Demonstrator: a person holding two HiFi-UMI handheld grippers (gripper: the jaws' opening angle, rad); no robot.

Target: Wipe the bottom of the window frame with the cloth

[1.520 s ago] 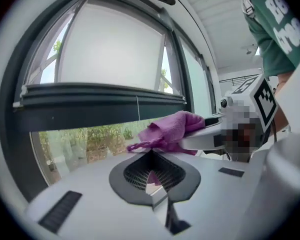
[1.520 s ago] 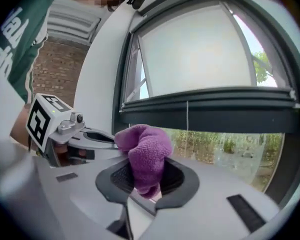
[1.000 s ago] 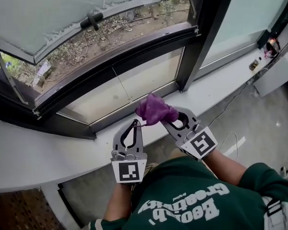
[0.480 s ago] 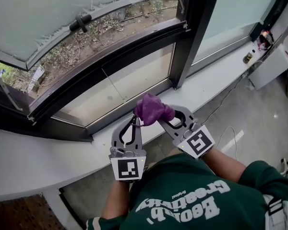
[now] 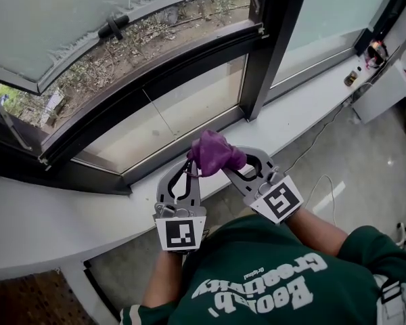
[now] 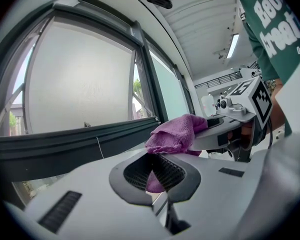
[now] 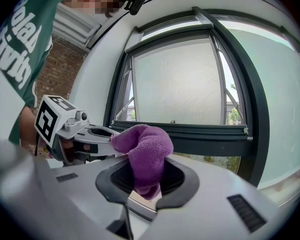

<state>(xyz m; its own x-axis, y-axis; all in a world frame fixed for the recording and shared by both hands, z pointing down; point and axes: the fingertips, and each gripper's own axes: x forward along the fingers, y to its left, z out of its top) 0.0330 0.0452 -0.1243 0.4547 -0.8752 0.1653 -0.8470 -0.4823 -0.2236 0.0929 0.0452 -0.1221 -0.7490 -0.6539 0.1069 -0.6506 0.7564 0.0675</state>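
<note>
A bunched purple cloth (image 5: 214, 152) is held above the white sill (image 5: 294, 111), in front of the dark bottom rail of the window frame (image 5: 183, 145). My left gripper (image 5: 189, 164) is shut on the cloth's left edge. My right gripper (image 5: 226, 169) is shut on its right side. The two sets of tips almost meet under the cloth. In the left gripper view the cloth (image 6: 176, 133) hangs down between my jaws, with the right gripper (image 6: 225, 130) beside it. The right gripper view shows the cloth (image 7: 146, 149) draped over my jaws.
An open window sash with a black handle (image 5: 113, 26) tilts outward at the top left, with dry ground outside. A dark upright post (image 5: 265, 39) splits the panes. A cable (image 5: 318, 147) and small objects (image 5: 352, 78) lie along the sill at the right.
The view has shifted a little against the window. Both grippers stay close together on the cloth and have barely moved.
</note>
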